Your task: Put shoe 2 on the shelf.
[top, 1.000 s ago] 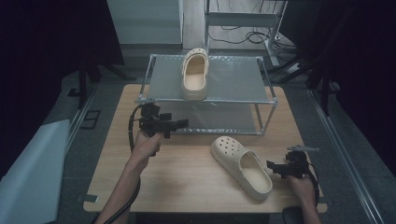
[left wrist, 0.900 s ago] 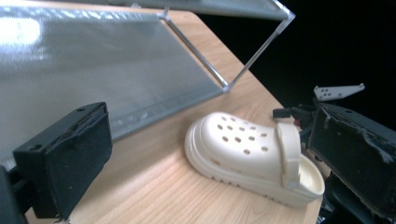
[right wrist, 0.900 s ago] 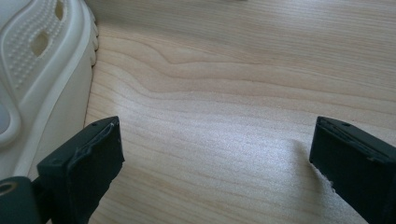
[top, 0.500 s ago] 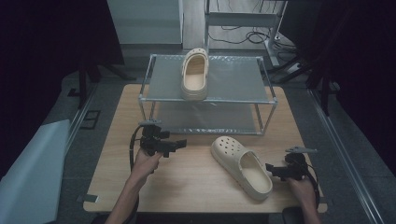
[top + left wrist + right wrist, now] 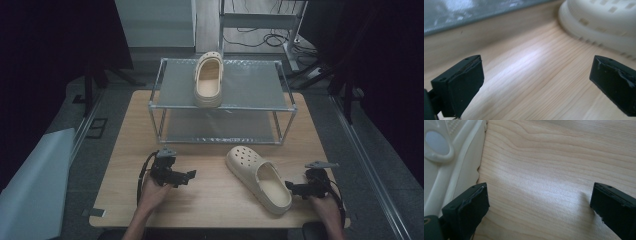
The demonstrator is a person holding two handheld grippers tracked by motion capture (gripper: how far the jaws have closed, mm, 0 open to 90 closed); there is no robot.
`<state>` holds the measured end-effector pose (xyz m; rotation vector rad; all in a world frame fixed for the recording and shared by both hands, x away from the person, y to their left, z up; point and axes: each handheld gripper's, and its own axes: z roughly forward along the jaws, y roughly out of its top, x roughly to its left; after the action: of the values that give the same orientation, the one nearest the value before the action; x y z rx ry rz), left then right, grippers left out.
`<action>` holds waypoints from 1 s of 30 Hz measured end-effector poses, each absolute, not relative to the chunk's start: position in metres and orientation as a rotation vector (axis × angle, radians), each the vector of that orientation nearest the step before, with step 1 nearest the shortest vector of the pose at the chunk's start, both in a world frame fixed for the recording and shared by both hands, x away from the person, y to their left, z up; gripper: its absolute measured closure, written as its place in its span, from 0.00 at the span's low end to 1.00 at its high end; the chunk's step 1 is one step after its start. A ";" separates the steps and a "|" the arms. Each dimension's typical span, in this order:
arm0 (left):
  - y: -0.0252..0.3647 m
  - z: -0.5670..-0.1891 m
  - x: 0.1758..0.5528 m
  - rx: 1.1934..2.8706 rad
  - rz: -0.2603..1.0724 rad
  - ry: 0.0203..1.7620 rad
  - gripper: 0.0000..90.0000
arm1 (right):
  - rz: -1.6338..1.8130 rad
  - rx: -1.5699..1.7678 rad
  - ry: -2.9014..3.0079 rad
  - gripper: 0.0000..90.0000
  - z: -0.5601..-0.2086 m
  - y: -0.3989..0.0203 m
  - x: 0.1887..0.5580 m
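One cream clog (image 5: 208, 80) rests on the top shelf of a metal rack (image 5: 170, 106). A second cream clog (image 5: 258, 177) lies on the wooden table (image 5: 215, 195) in front of the rack, toe toward the rack. My left gripper (image 5: 190, 175) is low over the table to the left of that clog, open, with bare wood between its jaws; the clog's toe (image 5: 604, 22) shows at the upper right of its view. My right gripper (image 5: 289, 185) sits open by the clog's heel, and the clog's side (image 5: 446, 162) lies just left of its left jaw.
The rack has a lower mesh shelf (image 5: 220, 127) near table level. The table's front edge runs close behind both hands. A pale sheet (image 5: 30, 190) lies on the floor at the left, and cables (image 5: 265, 37) trail behind the rack.
My left gripper has drawn back from near the rack toward the table's front and dropped lower. The right gripper has barely moved. Both clogs stay where they were.
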<state>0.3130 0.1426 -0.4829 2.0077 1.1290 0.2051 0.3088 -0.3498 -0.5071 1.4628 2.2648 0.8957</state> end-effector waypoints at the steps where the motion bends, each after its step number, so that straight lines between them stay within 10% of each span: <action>1: 0.142 -0.486 0.311 2.022 0.219 1.132 0.00 | 0.893 1.461 2.264 0.02 -0.507 -0.350 0.308; 30: 0.125 -0.518 0.296 2.197 0.363 1.127 0.00 | 0.775 1.289 2.458 0.02 -0.503 -0.313 0.285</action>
<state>0.2964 0.1248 -0.5175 2.1975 1.1269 0.3626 0.2853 -0.3131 -0.5026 1.2885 2.4585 0.7751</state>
